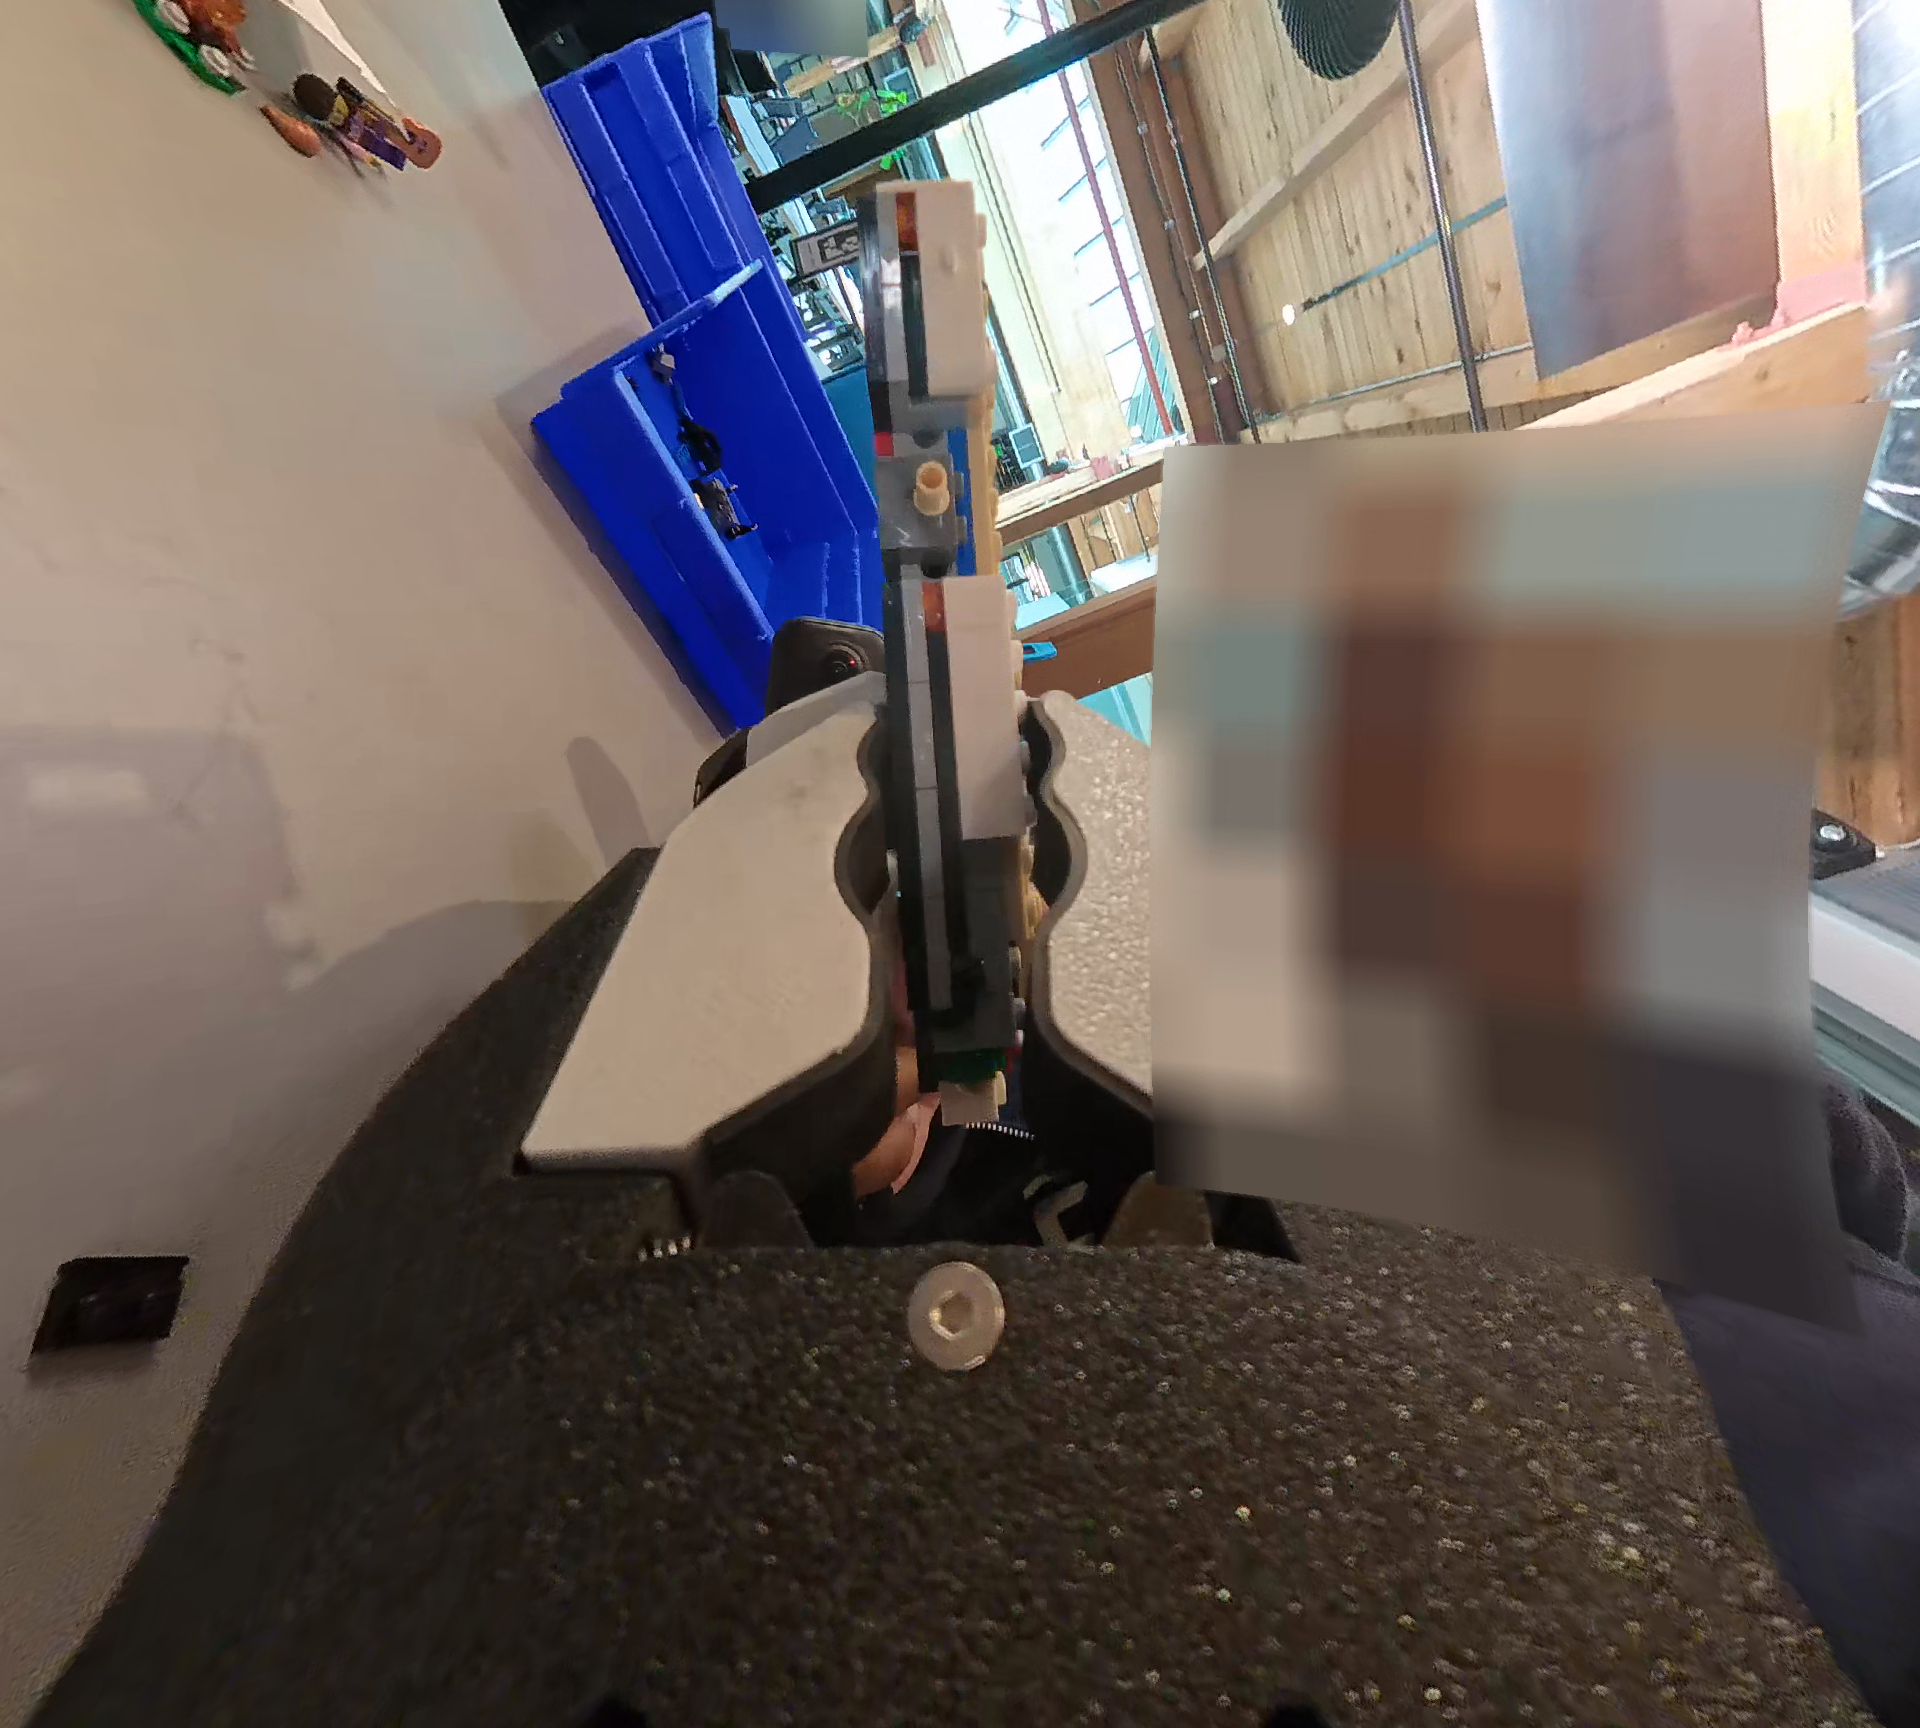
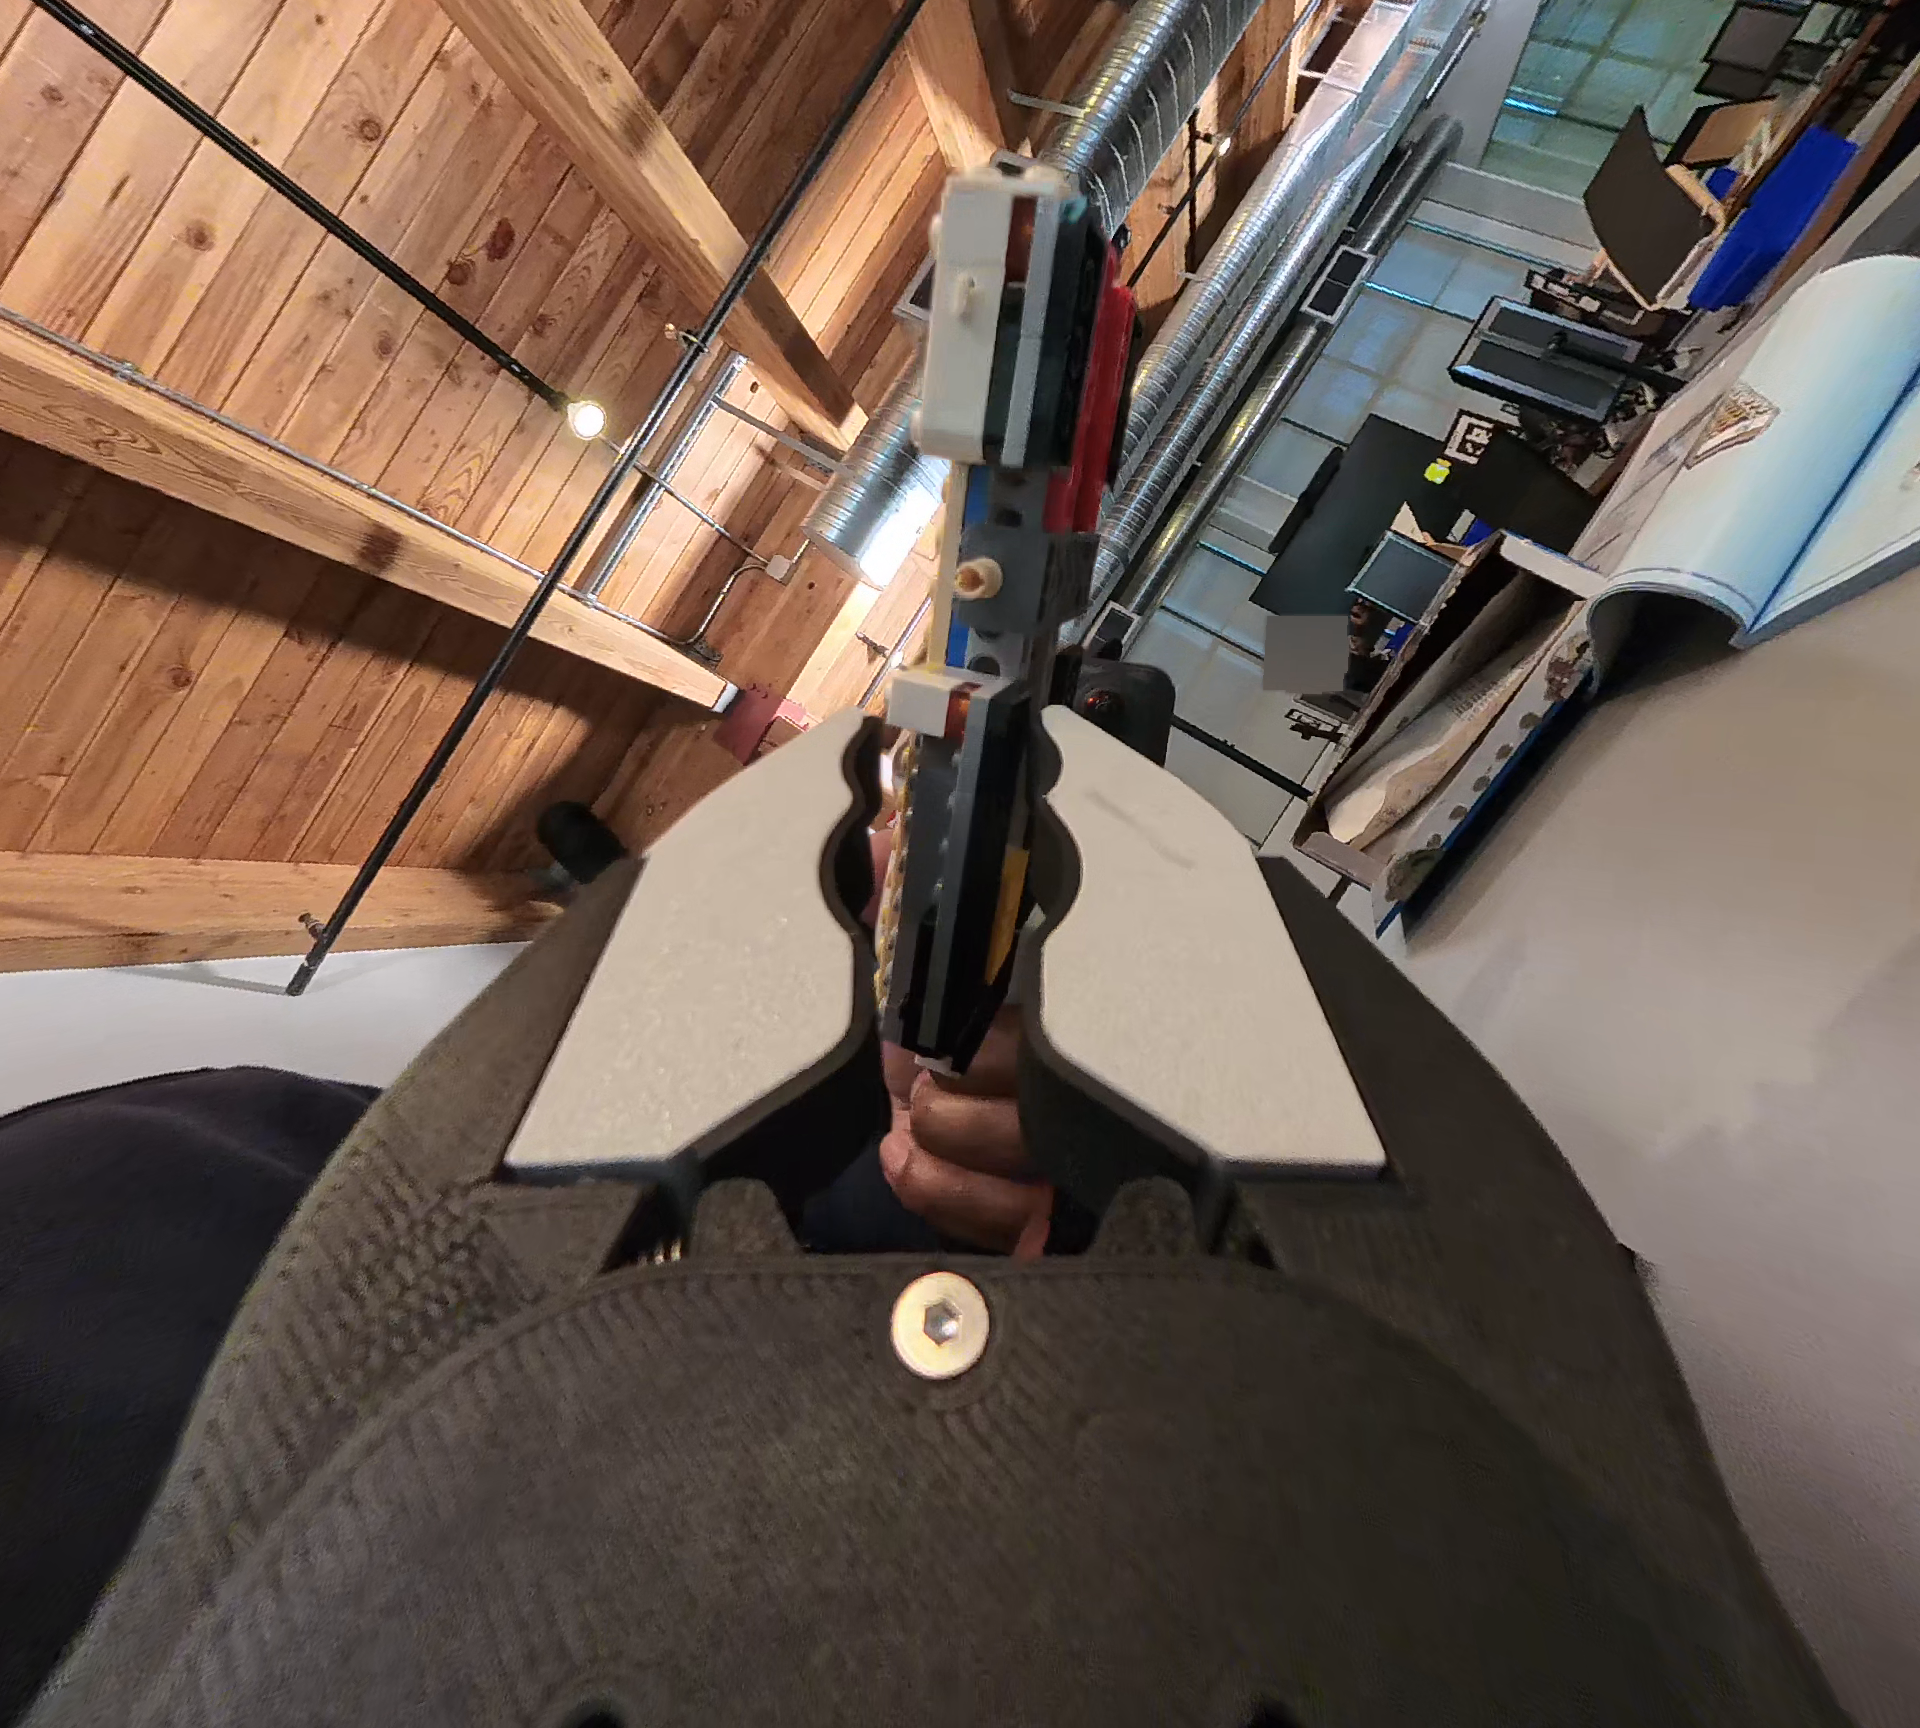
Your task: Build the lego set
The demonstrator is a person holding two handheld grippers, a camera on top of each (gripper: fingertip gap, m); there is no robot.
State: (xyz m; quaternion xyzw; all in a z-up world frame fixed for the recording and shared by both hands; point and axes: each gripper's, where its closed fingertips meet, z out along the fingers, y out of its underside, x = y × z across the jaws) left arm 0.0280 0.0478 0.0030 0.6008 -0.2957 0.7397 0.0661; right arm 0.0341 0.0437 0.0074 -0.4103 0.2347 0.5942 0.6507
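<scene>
Both hand-held grippers, left (image 1: pixel 956 774) and right (image 2: pixel 951 779), nearly closed, clamp one brick assembly (image 1: pixel 930 307).

I see both wrist views brightly and evenly lit, with a small ceiling spotlight (image 2: pixel 587 418) flaring against the wooden ceiling (image 2: pixel 312 224) and daylight washing out the far windows (image 1: pixel 1039 109) in the left wrist view. Soft shadows lie on the white table (image 1: pixel 208 639) at left. Wide-angle distortion bends straight beams toward the edges; the small toy figures (image 1: pixel 353 125) far left are smeared with blur, as are the near gripper housings.
</scene>
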